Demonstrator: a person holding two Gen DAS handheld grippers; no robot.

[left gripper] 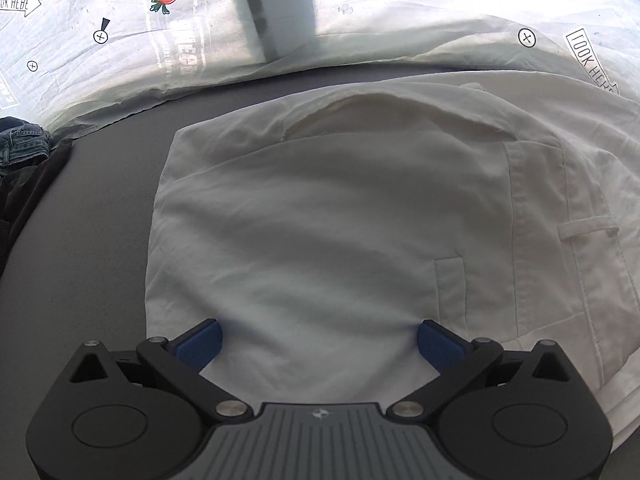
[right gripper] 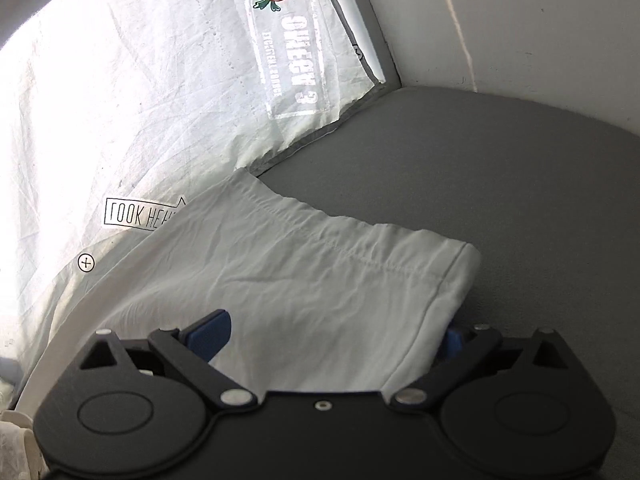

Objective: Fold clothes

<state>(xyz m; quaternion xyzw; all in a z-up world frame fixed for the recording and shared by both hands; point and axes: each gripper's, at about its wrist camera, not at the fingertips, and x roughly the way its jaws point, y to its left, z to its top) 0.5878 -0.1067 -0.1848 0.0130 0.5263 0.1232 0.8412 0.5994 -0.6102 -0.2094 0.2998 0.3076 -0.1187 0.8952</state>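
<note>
My left gripper [left gripper: 319, 338] and right gripper [right gripper: 334, 334] both gape wide over white trousers [left gripper: 320, 216], denim [left gripper: 22, 144] at nine o'clock.

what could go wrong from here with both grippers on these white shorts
1. The left gripper is open with the white shorts between its fingers; closing there may pinch only the top layer, so the fold could come apart.
2. The right gripper is open at the leg hem, near its edge; the grip may slip off.
3. The shorts' far corner lies against the printed curtain, so lifting could snag it.
</note>
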